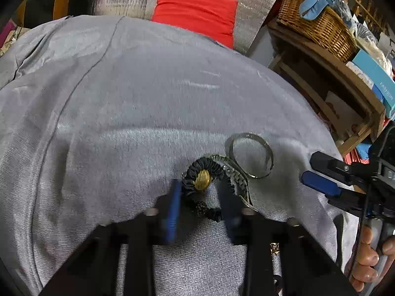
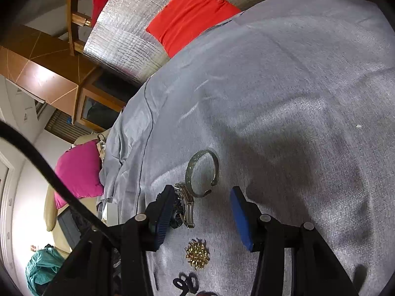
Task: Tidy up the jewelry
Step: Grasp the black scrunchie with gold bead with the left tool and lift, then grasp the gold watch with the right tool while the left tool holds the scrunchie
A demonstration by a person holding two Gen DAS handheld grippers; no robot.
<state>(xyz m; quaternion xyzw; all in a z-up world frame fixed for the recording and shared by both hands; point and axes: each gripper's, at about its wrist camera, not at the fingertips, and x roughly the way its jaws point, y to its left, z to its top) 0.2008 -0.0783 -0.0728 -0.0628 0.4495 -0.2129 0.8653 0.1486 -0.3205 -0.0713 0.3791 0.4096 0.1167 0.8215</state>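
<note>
Jewelry lies in a loose cluster on the grey cloth (image 1: 138, 93), lower centre of both views; nothing appears sorted yet, and no box, tray or stand for it is visible.

Items noted in the left wrist view: a black ruffled band with a gold bead (image 1: 202, 180) at lower centre; a metal link watch strap (image 1: 237, 180) touching its right side; an open silver bangle (image 1: 251, 155) just beyond, touching or overlapping the strap. In the right wrist view, a spiky gold ornament (image 2: 197, 254) sits apart at bottom centre, with small black loops (image 2: 187, 283) just below it.

Left gripper (image 1: 201, 197): blue pads stand either side of the black band, narrowed around it; motion blur prevents confirming contact, so a grip cannot be told.

Right gripper (image 2: 205, 212): fingers spread, nothing pinched; the strap and bangle lie between and just ahead of them, its left finger beside the strap.

Assessment: the task looks to be at an early stage, at most one piece being taken up. All visible pieces remain to be separated and placed.

Background: red cushion (image 1: 195, 9) upper centre, wicker basket (image 1: 318, 24) upper right.
</note>
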